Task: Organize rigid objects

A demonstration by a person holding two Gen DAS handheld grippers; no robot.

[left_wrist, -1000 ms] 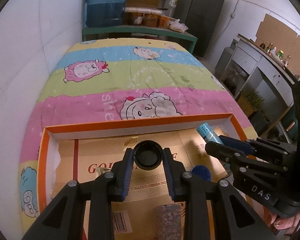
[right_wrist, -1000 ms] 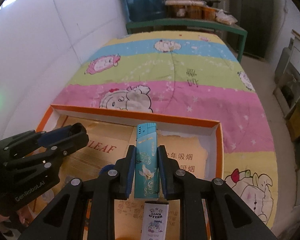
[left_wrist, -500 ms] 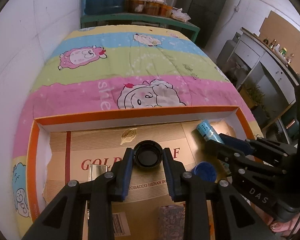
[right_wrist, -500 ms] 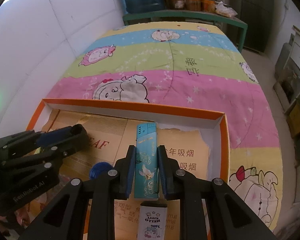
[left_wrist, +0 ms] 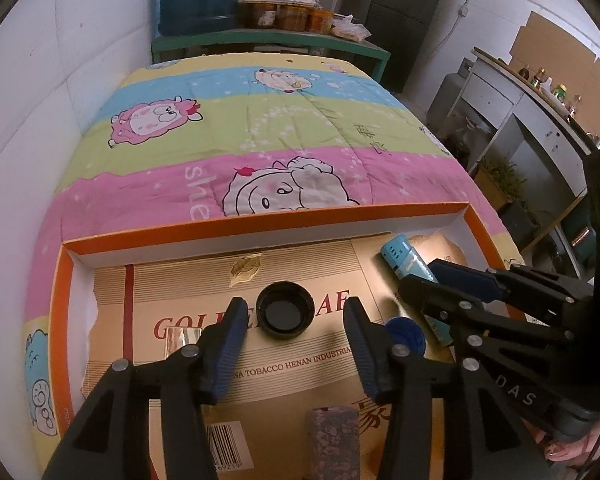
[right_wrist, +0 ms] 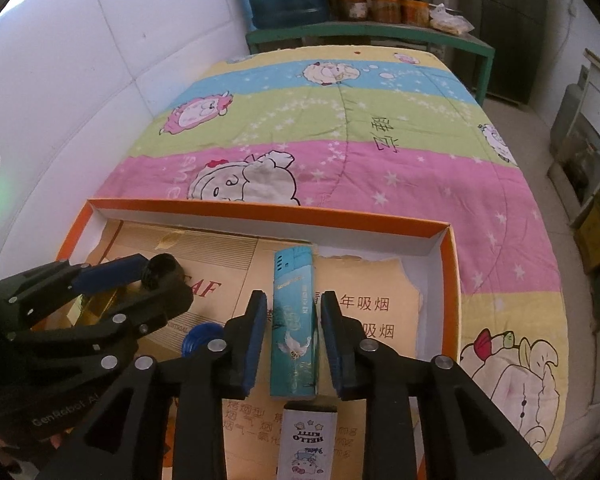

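Inside the orange tray (left_wrist: 60, 300), at 12 o'clock from our left gripper (left_wrist: 292, 316), the black cap (left_wrist: 286, 311) lies free between opening jaws. Our right gripper (right_wrist: 292, 320) is opening too; the teal lighter (right_wrist: 294, 324) lies between its pads, long axis toward 12 o'clock.

Left gripper (left_wrist: 292, 320): pitched down, jaws opening, blue pads clear on both sides of item lying between them. Right gripper (right_wrist: 294, 320): pitched down, jaws opening, narrow gaps beside item between pads.
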